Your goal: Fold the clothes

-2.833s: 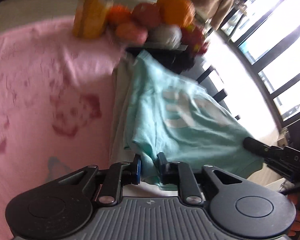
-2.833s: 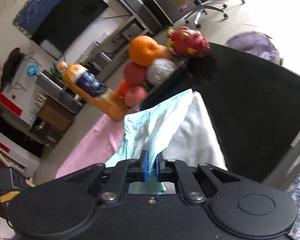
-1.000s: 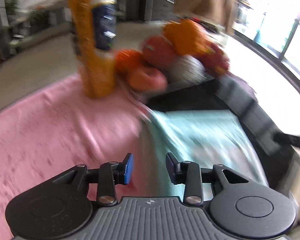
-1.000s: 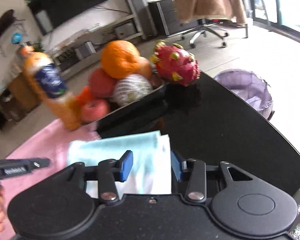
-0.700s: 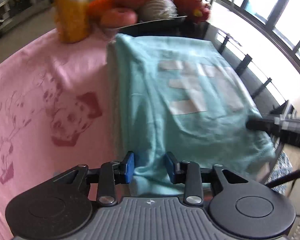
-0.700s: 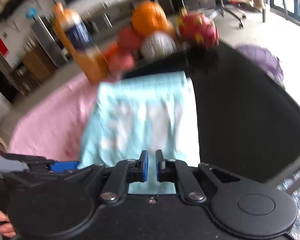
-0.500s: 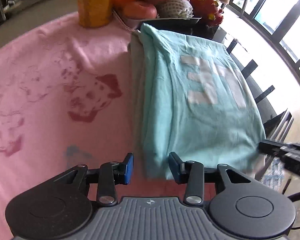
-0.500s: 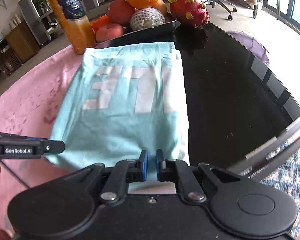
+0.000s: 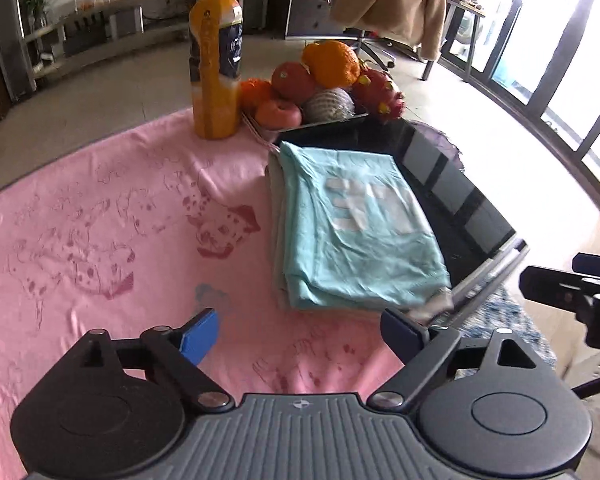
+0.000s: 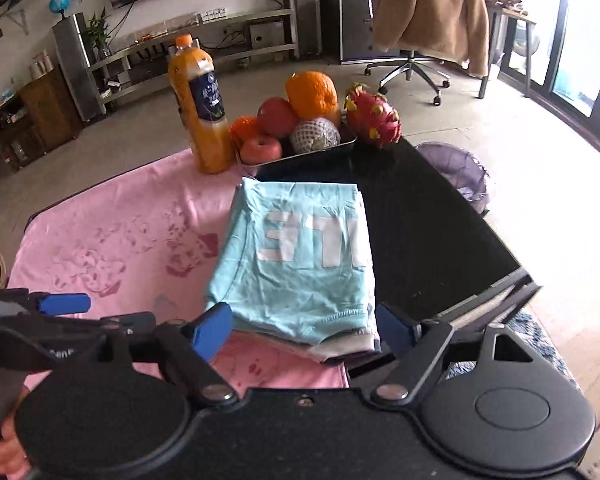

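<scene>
Both grippers sit spread wide and empty at the bottom of their frames. In the left wrist view the left gripper (image 9: 302, 330) hovers over a pink dog-print cloth (image 9: 112, 220), its blue-padded fingers well apart, with nothing between them. In the right wrist view the right gripper (image 10: 304, 330) is likewise wide apart, its fingers framing the near edge of the clothes without touching them.

A folded teal T-shirt (image 10: 300, 264) with white block lettering lies at mid-frame, flat on top of a small stack of folded pale garments (image 10: 340, 346) whose edges peek out beneath it. The stack straddles the boundary between the pink cloth and the bare black tabletop (image 10: 428, 240) to its right.

Toward the upper middle of the frame stand an orange juice bottle (image 10: 200, 112) and, just beside it, a metal tray of fruit (image 10: 304, 120) with a dragon fruit (image 10: 374, 118) at its right end. A tan coat (image 10: 428, 12) hangs over an office chair at upper right.
</scene>
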The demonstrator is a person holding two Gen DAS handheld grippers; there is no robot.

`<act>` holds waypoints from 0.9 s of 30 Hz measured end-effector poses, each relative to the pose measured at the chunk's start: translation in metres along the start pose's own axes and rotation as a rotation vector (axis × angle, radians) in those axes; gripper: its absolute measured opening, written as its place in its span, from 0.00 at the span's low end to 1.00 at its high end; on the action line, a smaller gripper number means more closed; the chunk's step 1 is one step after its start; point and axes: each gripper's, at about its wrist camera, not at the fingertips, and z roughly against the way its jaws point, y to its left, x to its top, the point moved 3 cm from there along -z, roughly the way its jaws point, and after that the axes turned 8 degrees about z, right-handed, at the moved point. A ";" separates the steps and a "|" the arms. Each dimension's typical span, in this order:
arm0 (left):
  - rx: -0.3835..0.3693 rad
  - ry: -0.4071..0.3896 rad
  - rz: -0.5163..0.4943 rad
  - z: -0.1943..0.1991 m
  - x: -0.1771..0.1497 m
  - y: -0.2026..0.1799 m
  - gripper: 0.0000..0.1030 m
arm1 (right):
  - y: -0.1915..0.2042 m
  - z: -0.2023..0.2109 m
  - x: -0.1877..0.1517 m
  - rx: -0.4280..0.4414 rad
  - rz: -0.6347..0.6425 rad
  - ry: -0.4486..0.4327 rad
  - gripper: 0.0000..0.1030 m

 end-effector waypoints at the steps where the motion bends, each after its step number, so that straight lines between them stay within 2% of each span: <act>1: -0.007 0.001 0.002 0.007 -0.003 0.000 0.86 | 0.003 0.006 -0.001 -0.010 -0.001 -0.005 0.82; 3: -0.021 0.004 0.005 0.021 -0.008 -0.001 0.87 | 0.010 0.018 -0.005 -0.035 -0.004 -0.021 0.86; 8: -0.011 -0.022 -0.025 0.042 -0.028 -0.004 0.93 | 0.028 0.039 -0.018 -0.069 0.005 -0.042 0.86; 14: 0.023 -0.030 -0.051 0.043 -0.044 -0.005 0.93 | 0.036 0.047 -0.035 -0.115 -0.013 -0.059 0.87; 19: 0.046 -0.018 -0.062 0.035 -0.048 -0.008 0.94 | 0.039 0.043 -0.044 -0.094 -0.039 -0.057 0.88; 27: 0.041 0.012 -0.053 0.023 -0.052 -0.009 0.96 | 0.043 0.035 -0.052 -0.108 -0.041 -0.056 0.88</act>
